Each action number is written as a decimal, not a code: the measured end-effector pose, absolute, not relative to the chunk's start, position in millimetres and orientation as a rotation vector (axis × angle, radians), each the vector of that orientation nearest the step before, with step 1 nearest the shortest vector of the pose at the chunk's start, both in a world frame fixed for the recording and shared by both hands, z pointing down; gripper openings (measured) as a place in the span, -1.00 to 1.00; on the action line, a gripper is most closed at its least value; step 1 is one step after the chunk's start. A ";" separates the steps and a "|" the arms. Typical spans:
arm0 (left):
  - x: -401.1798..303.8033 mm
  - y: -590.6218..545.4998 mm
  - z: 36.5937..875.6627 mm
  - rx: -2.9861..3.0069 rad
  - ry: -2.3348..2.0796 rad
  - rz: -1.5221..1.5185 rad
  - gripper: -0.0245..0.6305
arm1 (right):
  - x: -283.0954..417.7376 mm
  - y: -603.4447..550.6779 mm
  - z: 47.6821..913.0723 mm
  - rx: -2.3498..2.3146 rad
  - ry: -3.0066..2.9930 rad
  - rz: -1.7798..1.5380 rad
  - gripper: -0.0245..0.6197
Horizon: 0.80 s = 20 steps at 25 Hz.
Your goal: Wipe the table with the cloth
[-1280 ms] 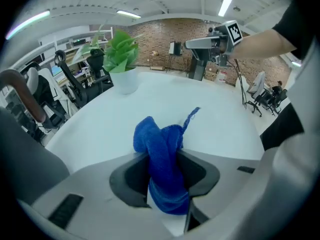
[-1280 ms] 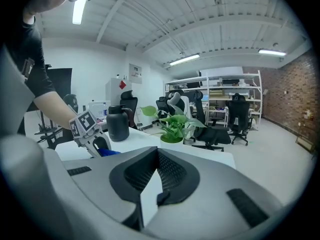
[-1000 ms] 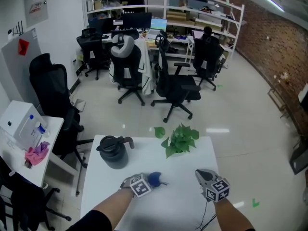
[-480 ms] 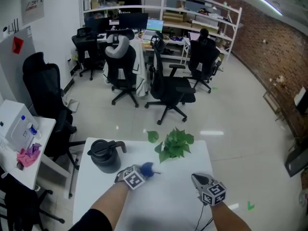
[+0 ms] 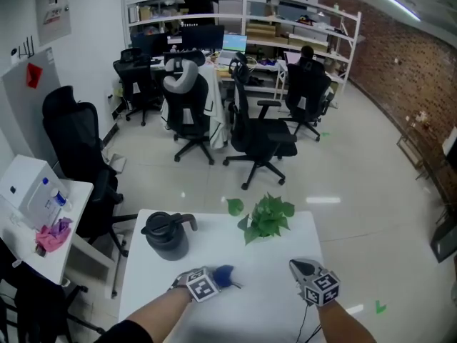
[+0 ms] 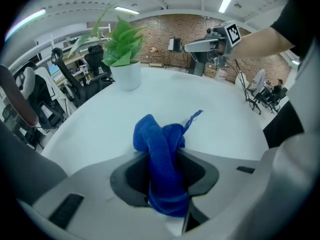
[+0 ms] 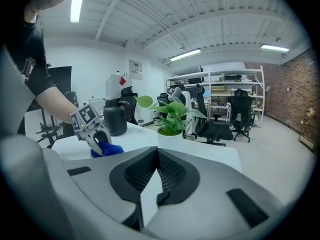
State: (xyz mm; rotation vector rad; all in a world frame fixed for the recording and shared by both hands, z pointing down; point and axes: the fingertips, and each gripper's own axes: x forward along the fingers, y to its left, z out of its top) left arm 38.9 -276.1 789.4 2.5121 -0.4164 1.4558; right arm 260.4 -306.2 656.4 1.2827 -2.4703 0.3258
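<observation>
On the white table [image 5: 264,302], your left gripper [image 5: 217,279] has just been squeezing tighter on the blue cloth [image 6: 161,146], and your right gripper [image 5: 296,266] is closed and empty.

Table [image 5: 264,295]: directly before the person; office chairs [image 5: 260,131] stand on the floor behind it.
Jug [image 5: 166,236]: on the table, far left part.
Plant [image 5: 268,217]: on the table at the far edge, right of the jug.
Cloth [image 5: 224,275]: on the table, nearer than jug and plant, between the jaws of the left gripper [image 5: 216,280].
Right gripper [image 5: 300,266]: over the table's right side, well apart from the cloth.
</observation>
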 end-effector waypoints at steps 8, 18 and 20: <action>46.0 -322.6 794.3 2.531 -0.509 1.388 -0.55 | 267.3 -300.7 657.3 1.306 -2.471 0.351 -0.88; 53.0 -388.2 793.3 2.544 -0.710 1.290 -0.56 | 295.3 -279.7 663.0 1.328 -2.418 0.373 -0.88; 54.3 -377.1 792.3 2.550 -0.691 1.336 -0.56 | 296.5 -277.8 664.4 1.330 -2.419 0.374 -0.88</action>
